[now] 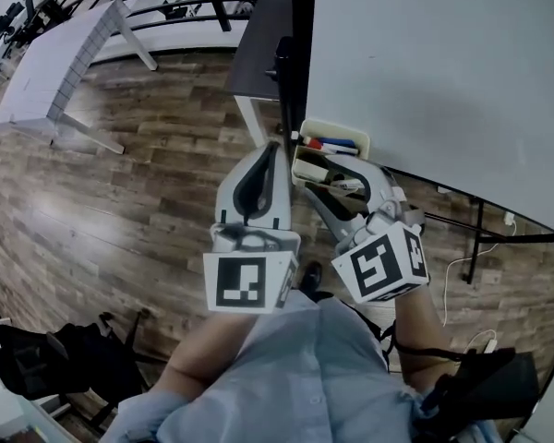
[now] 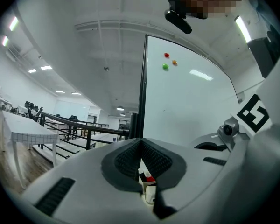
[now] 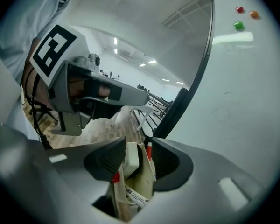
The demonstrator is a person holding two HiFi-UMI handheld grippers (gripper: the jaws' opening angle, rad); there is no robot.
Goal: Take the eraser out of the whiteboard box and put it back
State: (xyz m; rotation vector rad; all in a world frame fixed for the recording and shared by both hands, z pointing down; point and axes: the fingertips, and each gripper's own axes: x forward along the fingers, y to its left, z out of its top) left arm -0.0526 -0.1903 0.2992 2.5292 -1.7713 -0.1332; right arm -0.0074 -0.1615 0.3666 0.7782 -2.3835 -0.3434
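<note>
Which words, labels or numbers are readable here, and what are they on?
No text reads clearly.
Pen in the box: printed label, too blurred to read.
Left cube, right cube: square patterns only, no letters.

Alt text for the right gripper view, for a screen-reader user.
The right gripper, jaws apart, looks down into the cream whiteboard box, which holds a white block, likely the eraser, and red-capped markers. The whiteboard fills the right side, with red, orange and green magnets near its top. The left gripper is at upper left.
</note>
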